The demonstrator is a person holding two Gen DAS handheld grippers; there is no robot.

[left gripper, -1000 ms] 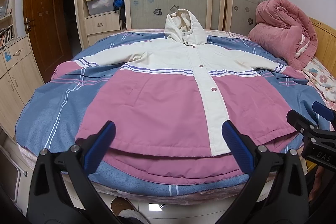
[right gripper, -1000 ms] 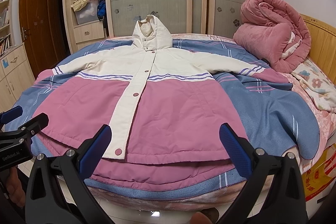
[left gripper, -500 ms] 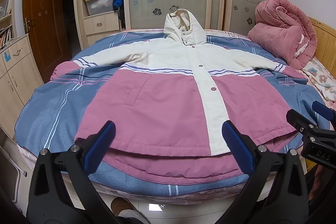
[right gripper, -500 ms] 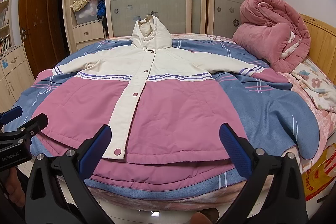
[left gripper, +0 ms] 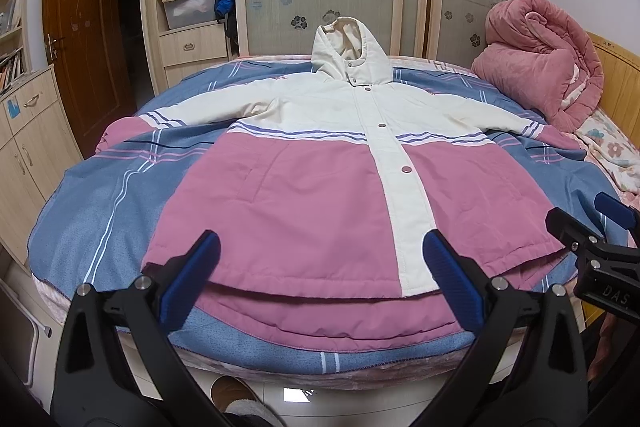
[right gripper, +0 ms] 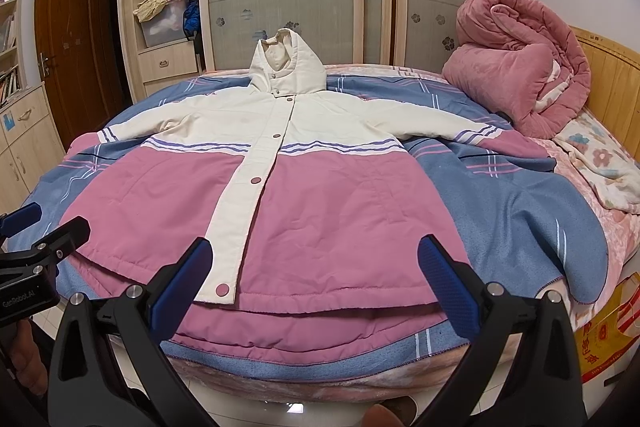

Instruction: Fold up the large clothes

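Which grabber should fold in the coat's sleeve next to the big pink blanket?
Probably the right gripper. It is open beside the coat hem on the side where that sleeve points toward the rolled pink blanket. The left gripper, also open, is nearer the other sleeve.

The jacket is showing cream up top, pink below, purple stripes between; blue blanket is wearing pink-white plaid lines.
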